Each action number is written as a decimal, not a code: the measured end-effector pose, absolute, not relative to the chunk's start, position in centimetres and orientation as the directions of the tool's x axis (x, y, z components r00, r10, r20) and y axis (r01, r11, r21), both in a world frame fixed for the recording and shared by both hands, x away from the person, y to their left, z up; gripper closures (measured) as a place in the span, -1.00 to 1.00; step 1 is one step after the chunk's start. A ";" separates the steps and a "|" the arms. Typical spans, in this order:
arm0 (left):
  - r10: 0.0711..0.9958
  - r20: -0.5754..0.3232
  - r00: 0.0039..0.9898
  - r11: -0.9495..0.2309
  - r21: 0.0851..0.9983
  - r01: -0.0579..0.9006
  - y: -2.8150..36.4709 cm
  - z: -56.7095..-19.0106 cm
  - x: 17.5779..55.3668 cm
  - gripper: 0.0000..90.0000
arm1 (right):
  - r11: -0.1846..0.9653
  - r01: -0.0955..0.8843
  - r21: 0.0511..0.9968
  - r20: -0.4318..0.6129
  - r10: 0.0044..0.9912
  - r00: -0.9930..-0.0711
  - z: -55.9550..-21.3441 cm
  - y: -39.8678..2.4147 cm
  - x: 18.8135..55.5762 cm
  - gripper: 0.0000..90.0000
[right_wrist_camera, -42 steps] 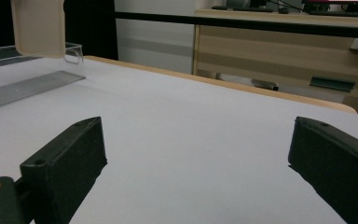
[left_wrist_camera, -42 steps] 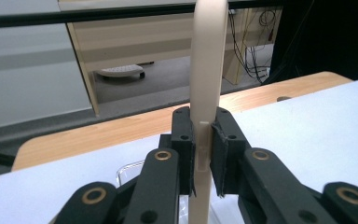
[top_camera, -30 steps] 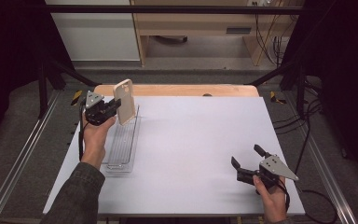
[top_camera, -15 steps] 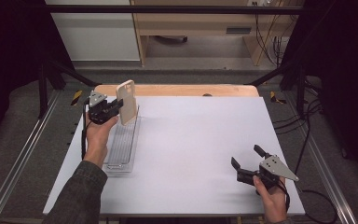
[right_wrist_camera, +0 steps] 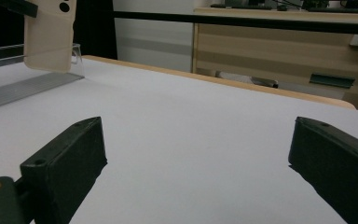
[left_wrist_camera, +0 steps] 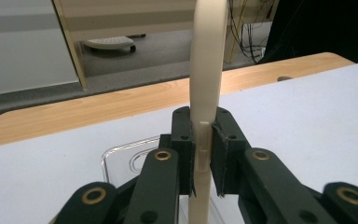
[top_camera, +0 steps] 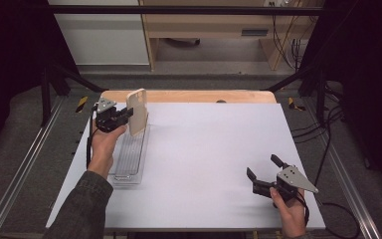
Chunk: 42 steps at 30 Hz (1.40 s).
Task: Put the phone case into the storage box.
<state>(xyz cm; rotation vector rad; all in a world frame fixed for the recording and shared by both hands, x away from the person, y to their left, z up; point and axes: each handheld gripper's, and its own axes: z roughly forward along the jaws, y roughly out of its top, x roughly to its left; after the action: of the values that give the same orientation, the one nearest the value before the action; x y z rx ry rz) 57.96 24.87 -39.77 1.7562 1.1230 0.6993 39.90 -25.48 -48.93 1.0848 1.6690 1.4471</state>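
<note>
Now held upright over the far end of the clear tray [top_camera: 129,167] at the worktop's [top_camera: 204,149] left: cream phone case [top_camera: 137,111], clamped in left claw [top_camera: 124,115]. Lower slowly, keeping it vertical. Right claw [top_camera: 263,172] apart, idle, near right.

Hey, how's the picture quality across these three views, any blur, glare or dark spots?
High view: even light on the white table, surroundings nearly black. Left gripper view: the left gripper sits sharp on the cream phone case, background slightly soft. Right gripper view: the right gripper has soft, close jaws; no glare.
</note>
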 end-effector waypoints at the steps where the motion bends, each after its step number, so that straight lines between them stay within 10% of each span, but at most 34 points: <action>1: 0.905 -0.012 0.426 -0.172 0.904 0.392 24.8 -39.8 58.0 0.78 | 0.039 0.162 0.986 0.035 0.902 -0.431 -48.9 -25.5 39.9 -0.91; 42: 0.908 0.006 0.420 -0.193 0.894 0.405 24.1 -40.0 59.0 0.78 | 0.040 0.163 0.986 0.034 0.902 -0.429 -49.0 -25.5 39.9 -0.92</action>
<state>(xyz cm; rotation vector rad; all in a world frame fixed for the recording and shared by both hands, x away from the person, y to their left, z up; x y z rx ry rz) 59.01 24.05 -40.05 1.7824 1.1351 0.7075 39.94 -25.50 -48.96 1.0881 1.6688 1.4442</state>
